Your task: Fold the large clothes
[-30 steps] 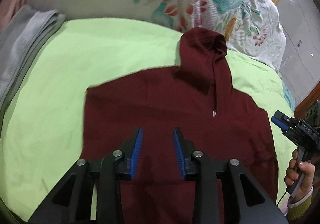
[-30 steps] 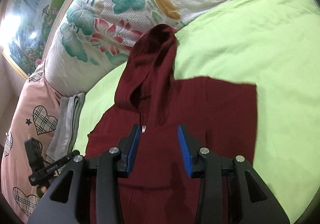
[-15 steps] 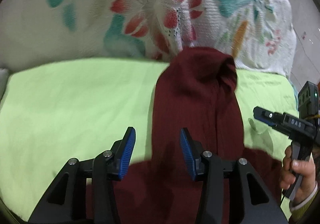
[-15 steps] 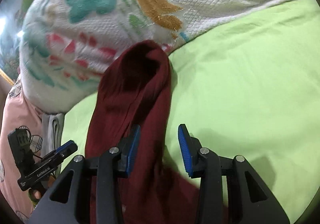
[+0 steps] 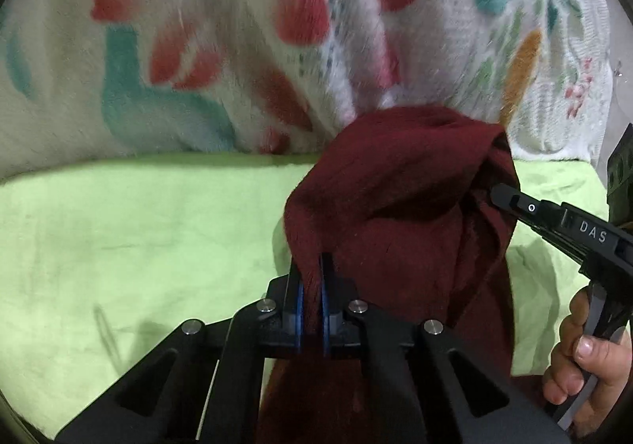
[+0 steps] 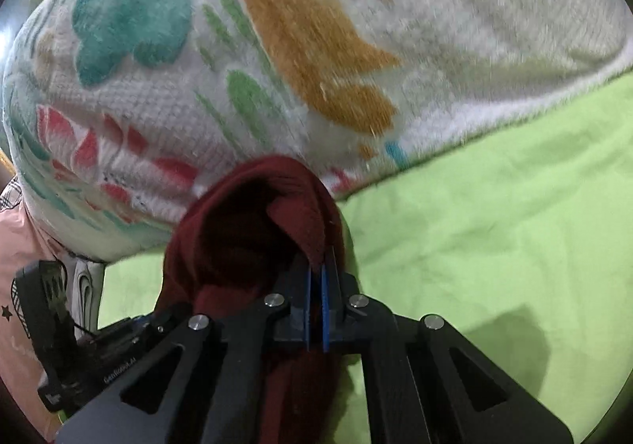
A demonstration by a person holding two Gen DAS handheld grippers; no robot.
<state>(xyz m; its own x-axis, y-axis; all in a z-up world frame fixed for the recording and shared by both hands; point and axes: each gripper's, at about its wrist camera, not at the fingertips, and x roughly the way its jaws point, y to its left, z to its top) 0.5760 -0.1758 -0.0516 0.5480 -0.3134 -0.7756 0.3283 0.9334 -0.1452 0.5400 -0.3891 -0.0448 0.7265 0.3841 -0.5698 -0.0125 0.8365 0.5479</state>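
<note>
Each hand-held gripper is pinched tight on one side of the maroon hoodie's hood (image 5: 399,183): left hand-held gripper (image 5: 310,285), right hand-held gripper (image 6: 316,281). The hood lies on the green bed (image 5: 138,230) by a floral blanket (image 5: 237,48), probably gripped for folding down over the body.

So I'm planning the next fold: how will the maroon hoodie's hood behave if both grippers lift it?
Probably floppy: the hood already sags and creases between the left gripper and right gripper. Its knit looks thick, so likely hefty but not slippery in the pads.
</note>
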